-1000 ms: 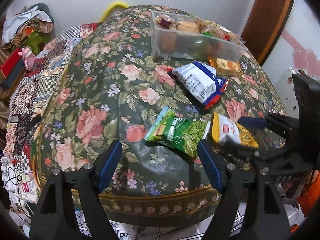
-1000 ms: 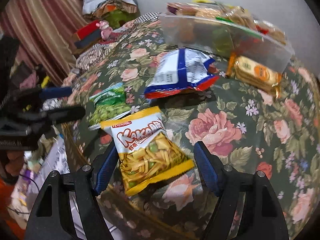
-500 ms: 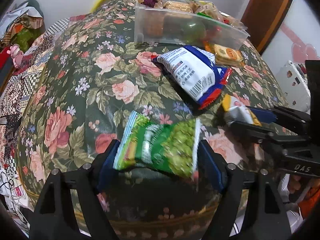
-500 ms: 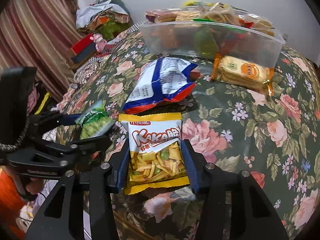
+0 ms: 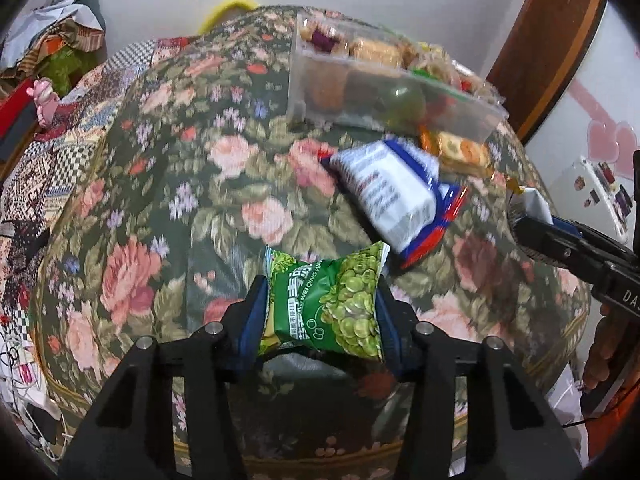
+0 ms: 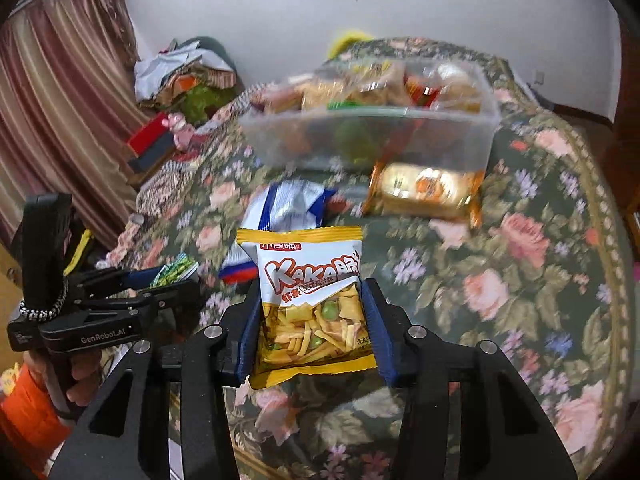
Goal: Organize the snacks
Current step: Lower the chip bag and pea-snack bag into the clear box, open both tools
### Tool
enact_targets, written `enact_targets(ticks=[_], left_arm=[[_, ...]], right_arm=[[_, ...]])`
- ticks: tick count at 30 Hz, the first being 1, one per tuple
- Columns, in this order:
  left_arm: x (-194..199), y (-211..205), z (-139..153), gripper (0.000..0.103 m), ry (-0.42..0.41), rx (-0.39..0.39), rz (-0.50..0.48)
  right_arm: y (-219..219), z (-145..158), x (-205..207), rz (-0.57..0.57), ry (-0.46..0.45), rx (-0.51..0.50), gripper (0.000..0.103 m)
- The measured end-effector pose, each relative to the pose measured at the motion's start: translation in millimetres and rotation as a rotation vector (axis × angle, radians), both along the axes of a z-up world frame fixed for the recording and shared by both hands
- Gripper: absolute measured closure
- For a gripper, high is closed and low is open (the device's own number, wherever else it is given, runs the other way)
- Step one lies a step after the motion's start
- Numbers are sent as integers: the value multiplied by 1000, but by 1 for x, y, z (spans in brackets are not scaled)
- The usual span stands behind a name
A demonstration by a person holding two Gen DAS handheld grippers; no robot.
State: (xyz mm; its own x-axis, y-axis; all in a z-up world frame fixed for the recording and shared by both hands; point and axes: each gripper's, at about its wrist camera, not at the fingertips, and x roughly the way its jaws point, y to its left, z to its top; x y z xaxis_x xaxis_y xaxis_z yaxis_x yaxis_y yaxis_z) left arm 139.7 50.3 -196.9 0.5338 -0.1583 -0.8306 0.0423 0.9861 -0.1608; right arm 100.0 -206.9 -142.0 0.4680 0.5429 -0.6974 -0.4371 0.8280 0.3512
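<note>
The counter (image 5: 168,208), draped in a dark green cloth with pink roses, fills most of both views. On it, in the upper middle of the right wrist view and the upper right of the left wrist view, stands a clear tub (image 6: 360,136) already packed with snacks. Just in front of the tub lies a gold biscuit pack (image 6: 424,190), touching or nearly touching its wall. Near it, toward the centre of the right wrist view, lies a white and blue bag (image 5: 388,196) with a red edge, flat on the cloth.

The left tongs (image 5: 320,312), at the bottom centre of their own view, are closing on a green pea bag (image 5: 324,304); the blue pads press both sides and the bag buckles between them, its lower edge clear of the cloth. The right tongs (image 6: 312,328), at the bottom centre of their own view, grip a yellow Kaka bag (image 6: 312,308) by its two sides, its top standing upright above the pads.

Each pair of tongs shows in the other's view: the right at the right edge of the left wrist view, the left at the left edge of the right wrist view, with a hand (image 6: 80,376) on the handle below an orange sleeve (image 6: 24,416).
</note>
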Motion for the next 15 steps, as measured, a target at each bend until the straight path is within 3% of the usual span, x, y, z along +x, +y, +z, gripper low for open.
enact_targets(ticks=[15], left_arm=[[51, -8, 78, 53, -189, 7, -12]], right_arm=[[-19, 61, 44, -74, -179, 33, 59]])
